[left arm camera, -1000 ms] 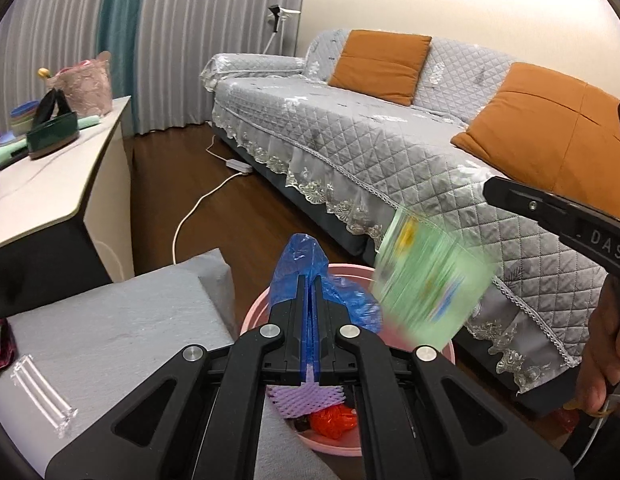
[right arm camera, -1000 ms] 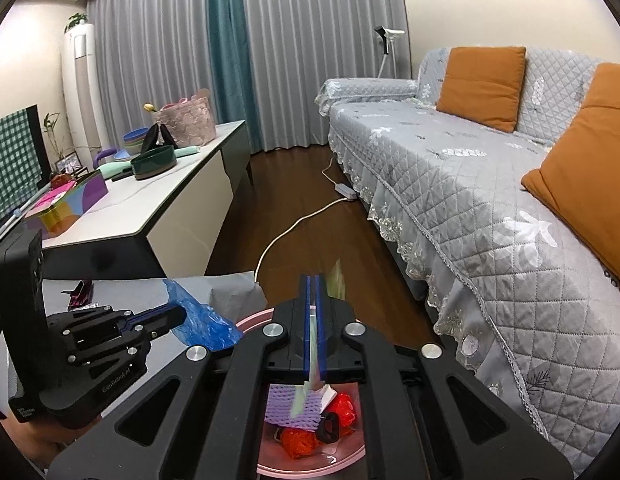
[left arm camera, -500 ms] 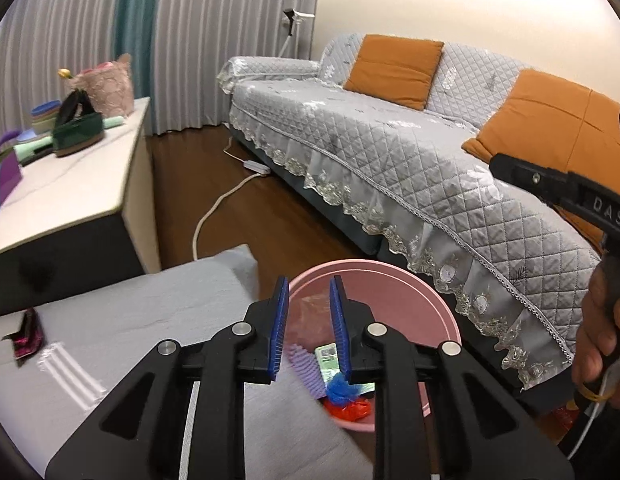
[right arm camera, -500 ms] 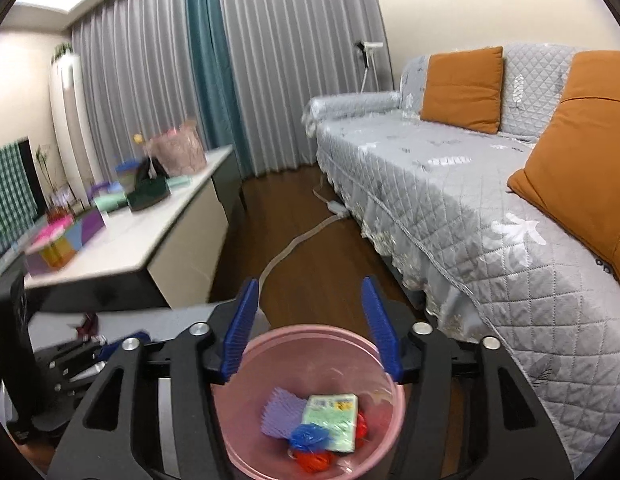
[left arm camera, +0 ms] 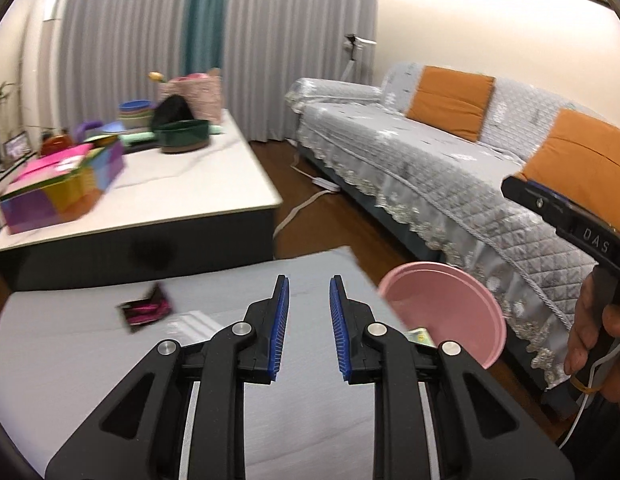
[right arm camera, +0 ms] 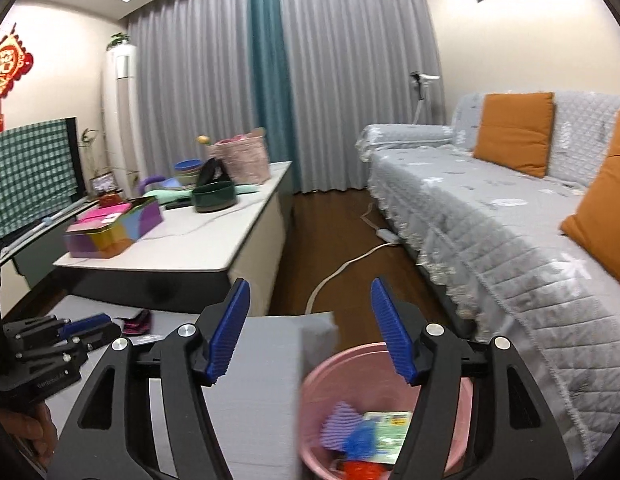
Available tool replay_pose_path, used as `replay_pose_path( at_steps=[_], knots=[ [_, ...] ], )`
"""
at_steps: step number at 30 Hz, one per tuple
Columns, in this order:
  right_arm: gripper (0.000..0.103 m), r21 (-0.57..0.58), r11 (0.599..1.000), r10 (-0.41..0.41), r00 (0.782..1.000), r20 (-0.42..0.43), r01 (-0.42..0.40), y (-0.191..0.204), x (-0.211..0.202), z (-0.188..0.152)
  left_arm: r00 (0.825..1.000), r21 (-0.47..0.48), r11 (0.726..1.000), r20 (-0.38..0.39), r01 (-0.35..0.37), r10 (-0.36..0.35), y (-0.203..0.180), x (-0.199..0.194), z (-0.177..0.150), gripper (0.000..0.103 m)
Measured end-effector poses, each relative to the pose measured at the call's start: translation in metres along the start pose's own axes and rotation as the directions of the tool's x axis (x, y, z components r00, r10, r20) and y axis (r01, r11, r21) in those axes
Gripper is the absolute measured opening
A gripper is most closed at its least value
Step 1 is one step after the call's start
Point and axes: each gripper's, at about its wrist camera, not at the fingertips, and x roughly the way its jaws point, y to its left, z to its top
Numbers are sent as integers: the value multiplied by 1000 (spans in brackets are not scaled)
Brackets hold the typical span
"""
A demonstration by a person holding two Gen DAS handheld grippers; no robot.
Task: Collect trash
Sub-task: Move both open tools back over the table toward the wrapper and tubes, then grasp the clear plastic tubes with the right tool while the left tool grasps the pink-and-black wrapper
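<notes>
Item: my left gripper (left arm camera: 305,312), spread, empty, over the grey mat (left arm camera: 89,352). My right gripper (right arm camera: 310,328), spread, empty, above the pink bin (right arm camera: 330,364). Remaining: dark wrapper (left arm camera: 145,310) on the mat, left of the bin. Step: between pickups; next, reach and pinch it.

Bare grey pad (left arm camera: 89,364) lay open ahead; only a dark wrapper (left arm camera: 145,309) (blurred) and pink bin (left arm camera: 442,304) bordered the path.

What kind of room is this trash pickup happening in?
Most likely a home living room. A long sofa with a quilted grey cover and orange cushions runs along one wall, floor-length curtains close off the far end, and a low white-topped table holds household clutter.
</notes>
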Motion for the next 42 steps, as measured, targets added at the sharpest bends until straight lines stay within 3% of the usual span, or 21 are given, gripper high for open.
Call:
replay_pose_path(
  at_steps=[9,18,25,33,35,37,42],
  knots=[
    [63,-35,992,120,988,-97,-124,67,43,-18,986,-90,982,10,-165,166,91,-23,-18,21],
    [62,-88,960,238,943,-235,-264,134,90,-46,976,-135,967,-1,-218,219,144,-17,-33,21],
    [61,-133,941,260,915,-308,-312,172,121,-67,978,-149,967,-4,-209,210,164,1,-40,21],
    [62,-137,935,252,883,-396,-328,185,157,-89,980,-157,968,-60,-197,190,183,42,-46,22],
    [62,-139,932,246,866,-435,-335,189,168,-97,979,-142,971,-97,-190,177,186,57,-47,27],
    [62,-139,929,245,852,-463,-343,192,174,-104,976,-113,975,-122,-191,178,185,70,-48,42],
    [62,-162,924,220,826,-518,-347,199,188,-112,971,-60,979,-149,-196,186,186,95,-48,46]
  ],
)
